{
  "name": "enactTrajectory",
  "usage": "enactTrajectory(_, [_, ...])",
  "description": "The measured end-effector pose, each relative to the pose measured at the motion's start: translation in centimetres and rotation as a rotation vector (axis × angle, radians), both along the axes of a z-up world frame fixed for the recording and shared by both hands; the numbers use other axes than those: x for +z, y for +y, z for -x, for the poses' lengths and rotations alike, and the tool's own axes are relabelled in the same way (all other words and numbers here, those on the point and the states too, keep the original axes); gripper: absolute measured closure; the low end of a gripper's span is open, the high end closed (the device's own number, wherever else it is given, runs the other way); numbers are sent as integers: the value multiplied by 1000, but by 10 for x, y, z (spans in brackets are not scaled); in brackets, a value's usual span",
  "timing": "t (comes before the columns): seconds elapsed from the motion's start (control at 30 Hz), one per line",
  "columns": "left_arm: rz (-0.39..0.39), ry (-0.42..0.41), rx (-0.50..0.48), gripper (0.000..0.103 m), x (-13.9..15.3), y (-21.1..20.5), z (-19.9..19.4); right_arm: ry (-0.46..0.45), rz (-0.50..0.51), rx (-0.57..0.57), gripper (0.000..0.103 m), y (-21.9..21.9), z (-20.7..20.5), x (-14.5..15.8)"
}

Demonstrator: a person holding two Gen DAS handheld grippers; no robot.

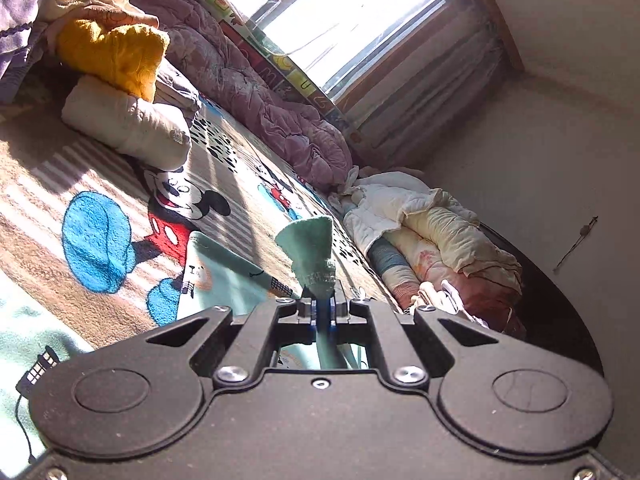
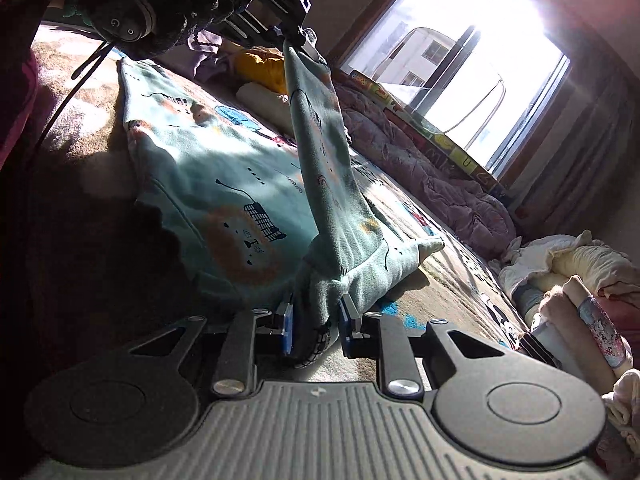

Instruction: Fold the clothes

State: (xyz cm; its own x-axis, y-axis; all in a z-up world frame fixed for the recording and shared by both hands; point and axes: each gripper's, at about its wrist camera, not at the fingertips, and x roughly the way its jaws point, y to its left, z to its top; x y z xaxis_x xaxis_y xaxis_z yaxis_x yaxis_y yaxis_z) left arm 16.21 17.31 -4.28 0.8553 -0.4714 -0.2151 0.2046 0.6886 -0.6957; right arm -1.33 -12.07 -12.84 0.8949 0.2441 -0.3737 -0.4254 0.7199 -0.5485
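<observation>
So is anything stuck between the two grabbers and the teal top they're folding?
No. The left gripper is shut on a bunched corner of the teal top. The right gripper has a fold of it between its pads too. Nothing else sits between either gripper and the cloth.

Harsh glare thru window (image 2: pixel 472 80), deep shadows left, fisheye-warped edges.

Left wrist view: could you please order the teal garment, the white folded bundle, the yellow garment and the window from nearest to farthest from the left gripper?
1. teal garment, clamped in the left gripper
2. white folded bundle, upper left
3. yellow garment, just beyond it
4. window, top
</observation>
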Motion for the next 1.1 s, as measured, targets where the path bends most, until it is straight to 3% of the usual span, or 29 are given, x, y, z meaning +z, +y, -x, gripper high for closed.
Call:
enactTrajectory(0.27, [-70, 174, 62, 99, -41, 20, 2, -24, 67, 29, 80, 8, 7, -4])
enactTrajectory(0.43, [-134, 212, 79, 99, -50, 21, 11, -4, 73, 43, 80, 5, 8, -2])
enactTrajectory(0.6, [-260, 230, 86, 99, -56, 12, 11, 22, 64, 61, 80, 1, 10, 3])
enactTrajectory(0.73, [-289, 220, 90, 99, -57, 9, 12, 41, 17, 89, 79, -4, 16, 12])
enactTrajectory(0.9, [-280, 199, 97, 99, -53, 9, 15, 34, -157, 127, 74, -17, 22, 32])
enactTrajectory(1.0, [-284, 164, 96, 99, -48, 10, 19, 25, -250, 74, 56, -22, 7, 33])
enactTrajectory(1.1, [-307, 187, 107, 99, -51, 10, 17, 41, -325, 56, 54, -23, -14, 29])
